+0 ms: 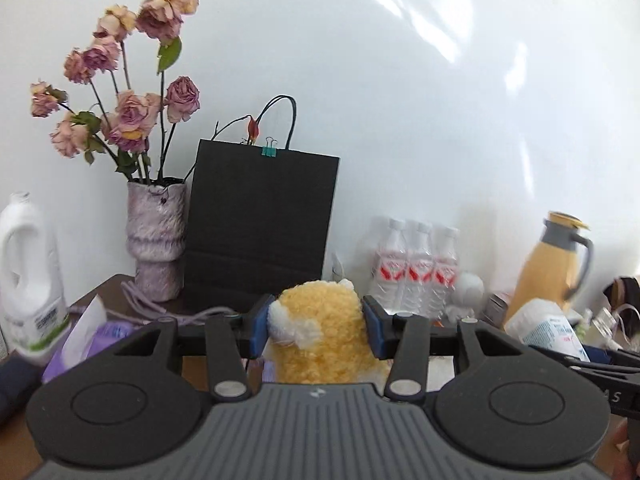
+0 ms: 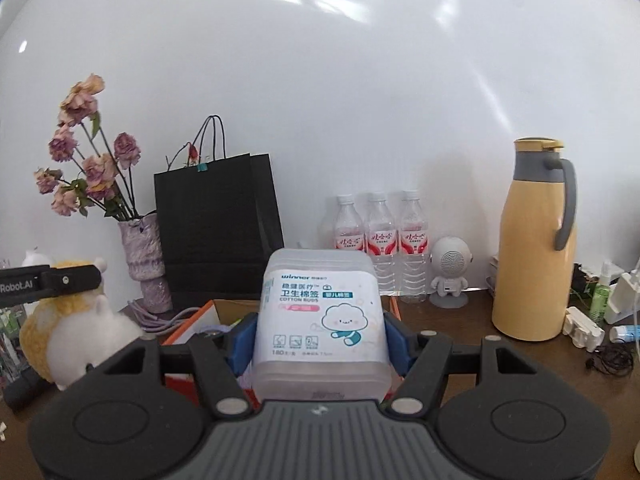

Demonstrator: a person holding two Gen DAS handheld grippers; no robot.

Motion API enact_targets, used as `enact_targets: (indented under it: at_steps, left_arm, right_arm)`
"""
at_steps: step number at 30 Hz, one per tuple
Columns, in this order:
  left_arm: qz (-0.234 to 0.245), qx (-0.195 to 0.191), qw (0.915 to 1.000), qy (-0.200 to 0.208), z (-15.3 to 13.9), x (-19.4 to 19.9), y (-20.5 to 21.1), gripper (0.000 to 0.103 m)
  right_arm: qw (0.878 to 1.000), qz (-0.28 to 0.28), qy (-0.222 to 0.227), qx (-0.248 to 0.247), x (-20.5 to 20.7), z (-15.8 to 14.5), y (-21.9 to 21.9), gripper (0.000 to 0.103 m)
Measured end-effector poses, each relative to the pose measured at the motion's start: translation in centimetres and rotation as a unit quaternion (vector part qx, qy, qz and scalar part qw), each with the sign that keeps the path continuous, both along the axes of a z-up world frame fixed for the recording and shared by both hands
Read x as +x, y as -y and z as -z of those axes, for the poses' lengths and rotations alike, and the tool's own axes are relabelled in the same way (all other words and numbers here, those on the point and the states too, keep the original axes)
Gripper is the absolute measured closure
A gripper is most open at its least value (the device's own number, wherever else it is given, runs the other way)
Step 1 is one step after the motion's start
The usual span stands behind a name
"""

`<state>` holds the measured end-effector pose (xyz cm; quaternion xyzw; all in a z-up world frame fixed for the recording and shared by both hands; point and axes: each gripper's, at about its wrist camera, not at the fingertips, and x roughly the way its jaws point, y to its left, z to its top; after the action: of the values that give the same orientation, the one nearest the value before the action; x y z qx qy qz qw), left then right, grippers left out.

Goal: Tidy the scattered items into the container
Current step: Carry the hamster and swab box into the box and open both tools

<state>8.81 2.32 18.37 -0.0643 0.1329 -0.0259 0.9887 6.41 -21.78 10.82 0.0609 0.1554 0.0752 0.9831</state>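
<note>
Yellow and white fluff fills the left gripper (image 1: pixel 318 330): its blue pads are clamped on a fuzzy plush toy (image 1: pixel 324 336), held up above the brown wooden table (image 2: pixel 472 344). The right gripper (image 2: pixel 320 338) is clamped on a translucent plastic box of cotton buds (image 2: pixel 320 312) with a white printed label, lifted over an open orange-edged cardboard box (image 2: pixel 200 320) that sits on the table just below it. Behind stand a black paper bag (image 1: pixel 260 232), a purple textured vase of dried pink roses (image 1: pixel 158 240), three clear water bottles (image 2: pixel 378 236) and a yellow thermos jug (image 2: pixel 534 244).
</note>
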Motion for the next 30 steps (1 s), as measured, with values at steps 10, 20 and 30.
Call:
enact_targets:
  at_steps: [10,20,30]
  left_arm:
    - [-0.002,0.049,0.9827,-0.178,8.3,15.9,0.5,0.056]
    - [-0.024,0.092,0.9733,-0.209,11.7,18.2,0.9,0.061]
    - [0.056,0.088,0.9860,-0.130,7.4,16.1,1.5,0.058]
  right_arm:
    - [0.960,-0.042,-0.277,-0.009,19.1,3.5,-1.5,0.039]
    - [0.920,-0.020,-0.370,-0.125,22.1,10.6,-5.7,0.040]
    - [0.955,-0.076,-0.285,0.008,22.5,4.1,-3.1,0.051]
